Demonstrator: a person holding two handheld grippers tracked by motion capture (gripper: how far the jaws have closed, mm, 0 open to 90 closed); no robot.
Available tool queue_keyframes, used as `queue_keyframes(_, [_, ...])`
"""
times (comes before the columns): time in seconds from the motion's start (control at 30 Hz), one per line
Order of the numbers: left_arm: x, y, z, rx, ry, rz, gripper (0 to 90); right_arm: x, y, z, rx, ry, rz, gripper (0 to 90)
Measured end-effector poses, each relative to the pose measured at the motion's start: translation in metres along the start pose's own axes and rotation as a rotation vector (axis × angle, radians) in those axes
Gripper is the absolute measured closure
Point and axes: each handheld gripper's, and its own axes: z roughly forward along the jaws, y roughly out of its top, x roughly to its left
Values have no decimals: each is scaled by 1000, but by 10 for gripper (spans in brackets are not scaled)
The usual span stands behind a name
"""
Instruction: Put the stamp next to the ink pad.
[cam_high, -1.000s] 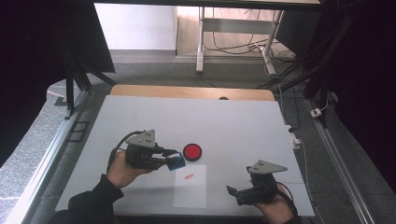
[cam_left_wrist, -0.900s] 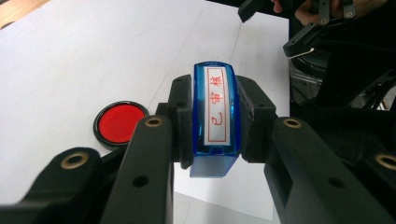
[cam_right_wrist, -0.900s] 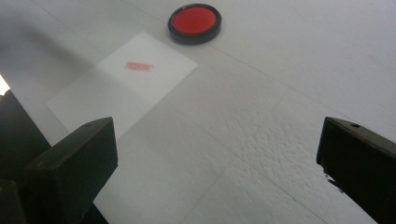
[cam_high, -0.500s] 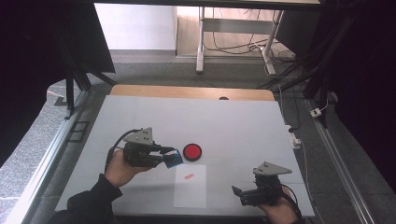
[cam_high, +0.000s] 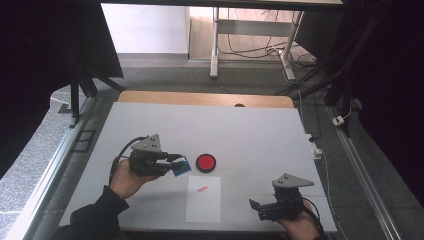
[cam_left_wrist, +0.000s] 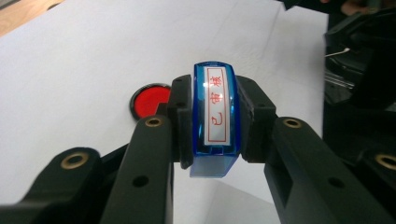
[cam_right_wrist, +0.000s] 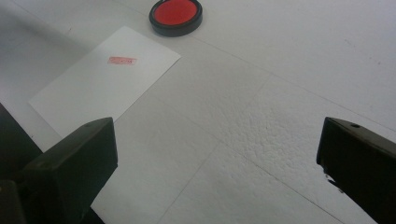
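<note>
High view overlooks whole table (cam_high: 250, 125); both gripper views sit close, sharing the ink pad (cam_high: 205, 162) toward 12 o'clock.

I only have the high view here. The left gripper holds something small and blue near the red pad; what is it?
Observer: In the left gripper view, the left gripper is shut on a blue stamp with a white label bearing red characters.
Operator: Has the sheet of paper been stamped?
Observer: Yes. The right gripper view shows a small red rectangular imprint on the paper, toward the end nearer the red ink pad.
Operator: And the right gripper?
Observer: Its fingers stand wide apart in the right gripper view, with bare table between them.
</note>
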Motion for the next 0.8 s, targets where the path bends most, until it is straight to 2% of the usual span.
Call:
queue_keyframes(0.6, [23,-19,-2,36,122,-86,703,0,0,0,1,-1,-5,0])
queue_keyframes(0.8, [31,-28,-3,60,178,-125,702,1,0,0,-4,1,-7,0])
